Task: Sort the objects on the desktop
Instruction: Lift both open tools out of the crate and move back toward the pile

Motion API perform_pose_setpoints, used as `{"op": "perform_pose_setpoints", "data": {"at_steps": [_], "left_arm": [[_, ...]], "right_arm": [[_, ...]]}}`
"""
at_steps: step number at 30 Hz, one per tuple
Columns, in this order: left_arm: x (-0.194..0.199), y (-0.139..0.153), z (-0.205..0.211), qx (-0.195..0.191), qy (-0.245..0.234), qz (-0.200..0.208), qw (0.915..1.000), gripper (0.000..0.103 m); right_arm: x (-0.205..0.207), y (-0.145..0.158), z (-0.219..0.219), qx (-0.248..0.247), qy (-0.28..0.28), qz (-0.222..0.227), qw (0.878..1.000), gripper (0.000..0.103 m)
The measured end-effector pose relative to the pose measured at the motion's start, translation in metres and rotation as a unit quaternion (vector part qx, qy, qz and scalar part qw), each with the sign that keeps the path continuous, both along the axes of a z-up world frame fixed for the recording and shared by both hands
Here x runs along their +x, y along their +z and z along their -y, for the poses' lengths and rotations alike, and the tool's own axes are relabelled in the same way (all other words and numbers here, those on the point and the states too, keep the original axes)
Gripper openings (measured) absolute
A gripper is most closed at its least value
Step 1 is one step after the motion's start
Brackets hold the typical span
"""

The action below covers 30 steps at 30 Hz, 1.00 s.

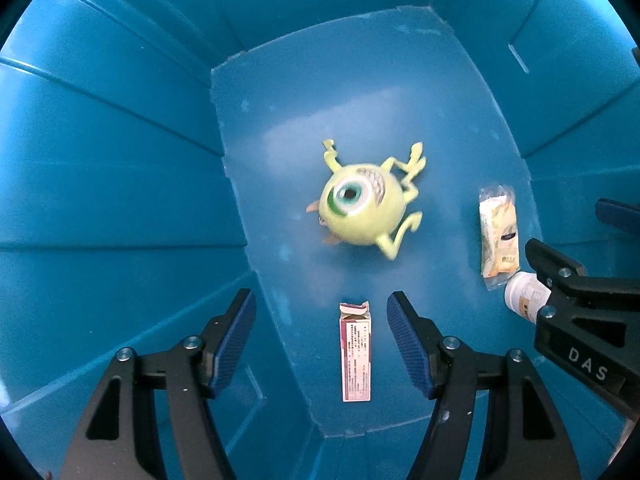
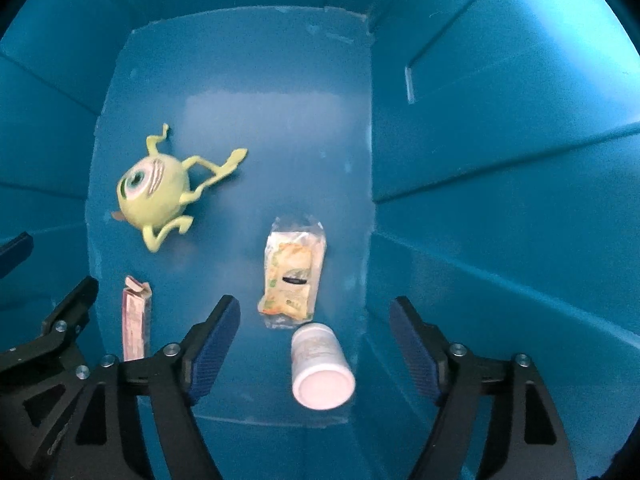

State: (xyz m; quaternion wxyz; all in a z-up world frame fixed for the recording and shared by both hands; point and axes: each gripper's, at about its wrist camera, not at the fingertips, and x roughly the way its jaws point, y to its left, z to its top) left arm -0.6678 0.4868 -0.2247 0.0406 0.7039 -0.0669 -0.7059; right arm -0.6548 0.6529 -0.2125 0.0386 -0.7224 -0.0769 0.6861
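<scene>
Both grippers hang inside a blue plastic bin (image 1: 120, 168) and look down at its floor. A green one-eyed monster toy (image 1: 362, 204) lies mid-floor; it also shows in the right wrist view (image 2: 154, 192). A pink carton (image 1: 355, 354) lies flat below my open, empty left gripper (image 1: 322, 312). A snack packet (image 2: 294, 276) and a white bottle (image 2: 322, 366) lie below my open, empty right gripper (image 2: 316, 320). The right gripper (image 1: 580, 248) shows at the right edge of the left wrist view, over the bottle (image 1: 524, 294) and beside the packet (image 1: 498, 234).
The bin's ribbed walls (image 2: 500, 160) rise steeply on all sides around the grippers. The left gripper's finger (image 2: 60, 320) reaches in at the left edge of the right wrist view, next to the pink carton (image 2: 135, 322).
</scene>
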Motion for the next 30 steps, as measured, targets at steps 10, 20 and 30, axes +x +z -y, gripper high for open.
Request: {"op": "perform_pose_setpoints", "data": {"at_steps": [10,20,30], "left_arm": [[0.000,0.010,0.002,-0.008,0.002,-0.013,0.9999,0.067],[0.008,0.086,0.015,0.043,0.020,-0.108,0.9930,0.067],[0.055,0.205,0.037,0.119,0.004,-0.242,0.9628,0.067]], "right_arm": [[-0.005,0.006,0.001,-0.036,0.029,-0.019,0.999,0.094],[-0.004,0.087,-0.004,-0.127,0.054,-0.129,0.982,0.102],[0.058,0.216,0.009,-0.172,0.092,-0.285,0.938,0.103]]}}
